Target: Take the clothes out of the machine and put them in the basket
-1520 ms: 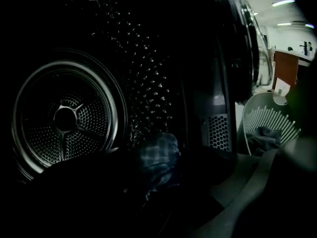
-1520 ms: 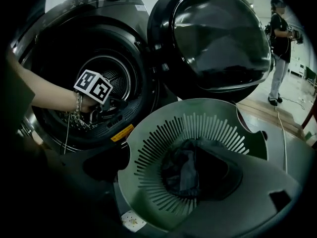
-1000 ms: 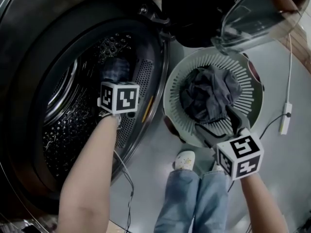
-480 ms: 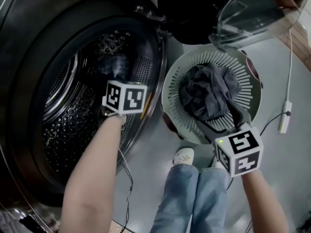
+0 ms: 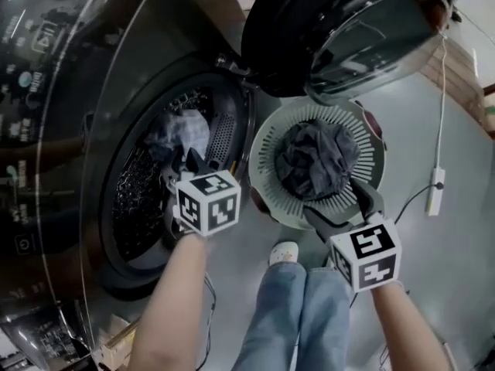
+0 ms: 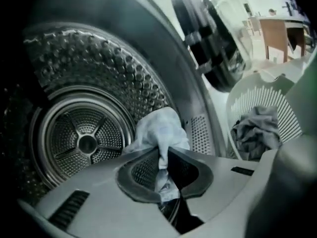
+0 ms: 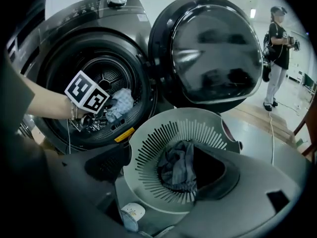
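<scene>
Drum (image 6: 84, 143): bright metal, dimpled, perforated, shiny. Pale garment (image 6: 161, 128) pinched in your left gripper (image 6: 162, 155): soft crumpled cloth; gripper shell smooth matt grey plastic. Machine front (image 5: 62, 107) dark, glossy, reflective; door (image 5: 363, 37) glossy too. Basket (image 5: 267, 149) matt pale plastic, slatted. Dark clothes (image 5: 317, 161) in it: limp creased cloth. Your jeans (image 5: 298, 315) denim. Floor (image 5: 464, 230) smooth, faint sheen.

Dark clothes (image 5: 317, 161) hide the basket's (image 5: 261, 154) bottom.

A pale crumpled cloth (image 5: 179, 132) sits at the mouth of the dark machine (image 5: 69, 130) — pinched in the left gripper (image 6: 163, 155), whose jaws have just closed on it — while dark grey clothes (image 5: 317, 159) lie heaped in the middle of the round slotted basket (image 5: 267, 161) just beside the machine's open door (image 5: 348, 37).
</scene>
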Available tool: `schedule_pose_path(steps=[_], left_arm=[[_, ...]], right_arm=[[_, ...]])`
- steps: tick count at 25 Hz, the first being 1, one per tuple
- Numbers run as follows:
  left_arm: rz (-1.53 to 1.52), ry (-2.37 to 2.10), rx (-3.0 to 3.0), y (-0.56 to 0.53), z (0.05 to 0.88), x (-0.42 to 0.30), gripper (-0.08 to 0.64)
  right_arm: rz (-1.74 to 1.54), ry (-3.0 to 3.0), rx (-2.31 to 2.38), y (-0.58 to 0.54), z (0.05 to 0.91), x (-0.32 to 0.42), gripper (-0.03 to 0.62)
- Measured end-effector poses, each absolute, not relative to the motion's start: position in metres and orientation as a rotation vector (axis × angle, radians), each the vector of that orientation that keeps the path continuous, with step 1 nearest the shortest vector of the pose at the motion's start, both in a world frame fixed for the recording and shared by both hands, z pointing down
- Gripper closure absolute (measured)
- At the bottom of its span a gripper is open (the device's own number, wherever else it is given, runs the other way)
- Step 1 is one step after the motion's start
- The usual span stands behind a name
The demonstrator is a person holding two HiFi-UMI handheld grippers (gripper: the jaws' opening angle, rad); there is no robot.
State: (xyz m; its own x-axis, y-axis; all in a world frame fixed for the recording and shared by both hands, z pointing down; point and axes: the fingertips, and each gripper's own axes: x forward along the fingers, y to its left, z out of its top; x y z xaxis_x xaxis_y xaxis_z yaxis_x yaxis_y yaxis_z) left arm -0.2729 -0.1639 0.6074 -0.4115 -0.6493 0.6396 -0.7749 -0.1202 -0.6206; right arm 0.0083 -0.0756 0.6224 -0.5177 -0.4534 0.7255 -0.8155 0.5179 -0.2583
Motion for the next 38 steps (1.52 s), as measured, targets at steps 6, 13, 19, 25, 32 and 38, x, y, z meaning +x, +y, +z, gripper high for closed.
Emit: schedule_pose_path(steps=[6,13,19,25,32,38], left_arm=[[1.498,-2.033,1.71,-0.15,0.56,-0.242,0.517],[1.337,-1.985,1.832,-0.127,0.515,-0.187,0.517],[1.157,-1.845,1.95,-0.124,0.5,-0.135,0.517],[0.896,-1.494,2.162,-0.116,0.496,-0.069,0.517],[0.943,-1.373,2.184,-0.1,0.513,-0.023,0.503],[1.042,-1.323,2.131,-0.1,0.532,-0.01,0.146]], right_arm=[[0.787,-2.174,1.072,-0.076,0.586,0.023,0.155],[0.772,-2.165,1.091,-0.069,0.562,0.041,0.16],[0.804,-2.141,1.148,-0.064,0.547,0.061,0.161],[0.846,-2.118,1.198,-0.06,0.538,0.081,0.166],[0.885,-2.102,1.237,-0.056,0.534,0.097,0.175],[0.884,-2.1,1.237,-0.055,0.532,0.104,0.178]])
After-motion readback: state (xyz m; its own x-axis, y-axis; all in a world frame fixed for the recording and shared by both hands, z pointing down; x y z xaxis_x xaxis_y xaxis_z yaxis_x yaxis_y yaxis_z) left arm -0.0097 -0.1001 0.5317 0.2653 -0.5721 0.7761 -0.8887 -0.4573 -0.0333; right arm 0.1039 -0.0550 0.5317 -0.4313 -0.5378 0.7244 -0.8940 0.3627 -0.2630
